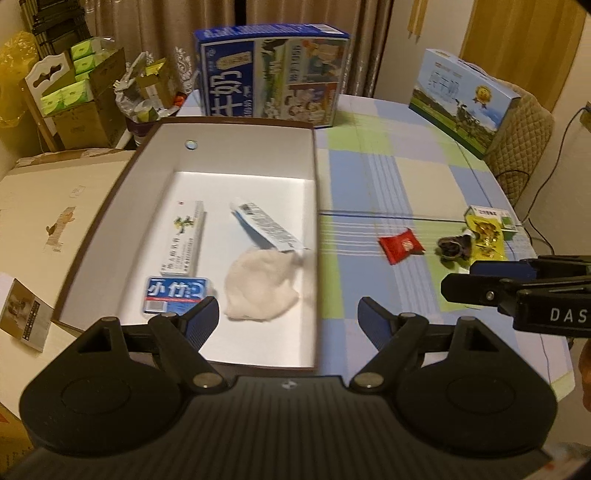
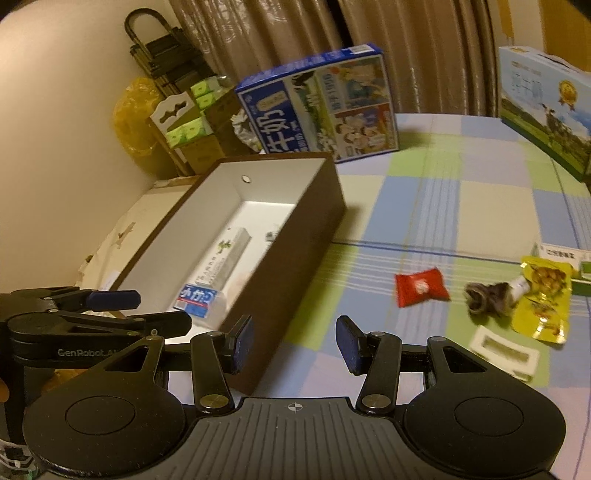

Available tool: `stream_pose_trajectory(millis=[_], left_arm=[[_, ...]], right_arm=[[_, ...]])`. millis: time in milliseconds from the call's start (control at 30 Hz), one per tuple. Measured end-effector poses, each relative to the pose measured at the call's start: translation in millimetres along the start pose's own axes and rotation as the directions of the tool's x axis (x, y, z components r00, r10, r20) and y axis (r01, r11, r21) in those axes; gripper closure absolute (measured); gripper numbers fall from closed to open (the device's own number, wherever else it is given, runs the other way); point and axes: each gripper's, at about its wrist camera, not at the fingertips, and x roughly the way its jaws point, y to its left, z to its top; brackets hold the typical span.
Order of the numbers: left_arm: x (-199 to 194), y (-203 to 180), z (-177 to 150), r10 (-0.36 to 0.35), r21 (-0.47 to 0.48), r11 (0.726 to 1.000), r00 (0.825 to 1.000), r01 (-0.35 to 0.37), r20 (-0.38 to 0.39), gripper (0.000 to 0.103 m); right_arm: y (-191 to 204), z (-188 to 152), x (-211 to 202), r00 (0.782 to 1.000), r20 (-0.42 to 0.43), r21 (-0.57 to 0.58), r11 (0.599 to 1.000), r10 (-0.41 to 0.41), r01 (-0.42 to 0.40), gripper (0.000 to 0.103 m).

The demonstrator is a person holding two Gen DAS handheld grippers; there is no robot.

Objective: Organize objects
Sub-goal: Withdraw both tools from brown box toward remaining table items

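The left gripper (image 1: 288,317) is spread wide and empty at lower centre, above the near end of the brown box (image 1: 110,206). The right gripper (image 2: 295,343) is likewise parted and empty.

Box contents: white carton (image 1: 183,240), tube (image 1: 269,229), blue pack (image 1: 177,293), pale wad (image 1: 258,284).

The checked tablecloth (image 1: 388,177) carries, at right of frame, a red sachet (image 1: 400,245), a dark crumpled item (image 1: 454,249) and a yellow packet (image 1: 485,236).

Upper frame: blue milk carton (image 1: 271,74), second carton (image 1: 465,99), curtains (image 1: 306,14). Upper left: stacked cardboard boxes (image 1: 81,96).
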Motion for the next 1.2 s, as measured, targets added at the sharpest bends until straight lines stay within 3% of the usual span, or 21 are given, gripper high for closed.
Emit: stream_pose_trajectory(millis=[667, 1200], left_arm=[[33.6, -108.3, -2.1, -0.114, 0.102, 0.987, 0.991, 0.121, -0.077, 0.023], [76.7, -147.3, -1.6, -0.112, 0.139, 0.981, 0.982, 0.133, -0.152, 0.023]], right_arm=[[-102.4, -35.4, -55.6, 0.993, -0.026, 0.12, 0.986, -0.115, 0.117, 0.056], [-157.6, -43.1, -56.4, 0.986, -0.042, 0.108, 0.981, -0.159, 0.163, 0.056]])
